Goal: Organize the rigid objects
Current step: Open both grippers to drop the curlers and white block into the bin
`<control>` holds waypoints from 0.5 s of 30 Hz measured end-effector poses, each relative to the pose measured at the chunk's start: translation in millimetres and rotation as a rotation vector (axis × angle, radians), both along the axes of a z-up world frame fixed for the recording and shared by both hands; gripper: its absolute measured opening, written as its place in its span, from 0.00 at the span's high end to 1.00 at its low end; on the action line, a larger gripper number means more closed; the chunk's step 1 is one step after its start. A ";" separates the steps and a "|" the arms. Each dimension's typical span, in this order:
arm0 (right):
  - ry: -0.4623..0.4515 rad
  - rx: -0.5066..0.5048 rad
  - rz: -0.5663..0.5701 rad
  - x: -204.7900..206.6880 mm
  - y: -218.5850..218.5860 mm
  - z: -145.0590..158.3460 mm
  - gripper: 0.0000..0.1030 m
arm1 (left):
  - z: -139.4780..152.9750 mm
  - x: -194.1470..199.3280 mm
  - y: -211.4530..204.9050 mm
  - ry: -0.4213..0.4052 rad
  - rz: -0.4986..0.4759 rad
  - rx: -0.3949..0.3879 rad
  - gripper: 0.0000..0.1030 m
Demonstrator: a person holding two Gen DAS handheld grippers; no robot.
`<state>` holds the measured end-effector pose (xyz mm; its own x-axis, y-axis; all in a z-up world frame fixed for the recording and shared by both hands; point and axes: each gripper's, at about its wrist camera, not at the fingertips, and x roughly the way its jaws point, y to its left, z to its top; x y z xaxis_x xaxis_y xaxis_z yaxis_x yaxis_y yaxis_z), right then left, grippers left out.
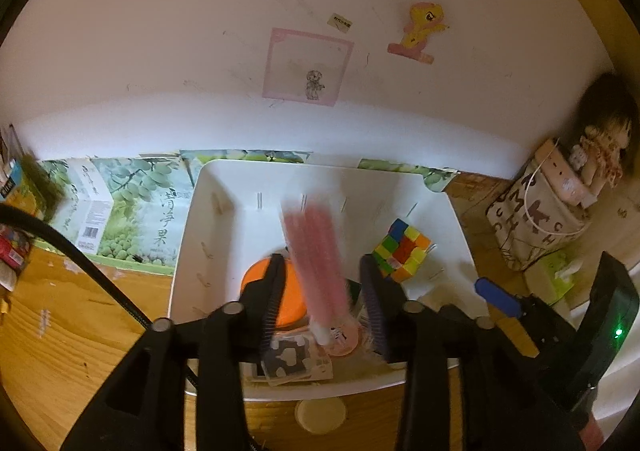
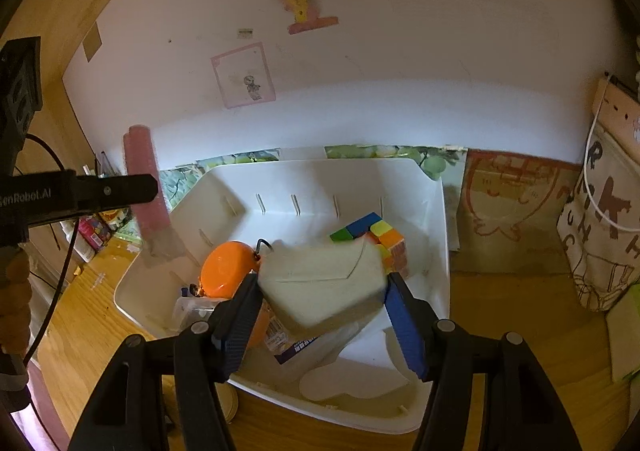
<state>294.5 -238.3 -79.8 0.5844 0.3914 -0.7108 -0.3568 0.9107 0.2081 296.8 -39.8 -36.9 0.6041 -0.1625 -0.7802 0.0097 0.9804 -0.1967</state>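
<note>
Over the white bin [image 1: 188, 235], the left gripper [image 1: 320, 291] has its fingers spread, and the pink bundle of sticks [image 1: 316, 263] stands between them, blurred. Its long axis runs away from the camera, tilted a little left at the far end, its white tip nearest the lens. The blur makes it hard to tell whether either pad touches it. In the right wrist view the same bundle [image 2: 144, 187] stands nearly upright beside the bin's left wall.

The right gripper [image 2: 320, 307] pinches a pale cream box [image 2: 324, 283] across its width, above the bin. An orange round case [image 2: 224, 269] and a colour cube [image 2: 376, 235] lie inside the bin.
</note>
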 end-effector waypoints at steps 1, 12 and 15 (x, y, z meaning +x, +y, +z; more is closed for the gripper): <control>0.003 0.005 -0.006 0.0 -1.3 0.2 0.35 | 1.6 -1.2 -0.3 -0.005 0.001 0.006 0.48; 0.029 0.042 -0.013 -8.0 -3.6 13.8 0.26 | 24.7 -22.4 9.7 -0.071 0.030 0.050 0.26; 0.045 0.058 -0.024 -11.2 -2.1 17.4 0.22 | 28.7 -31.8 15.1 -0.079 0.041 0.044 0.25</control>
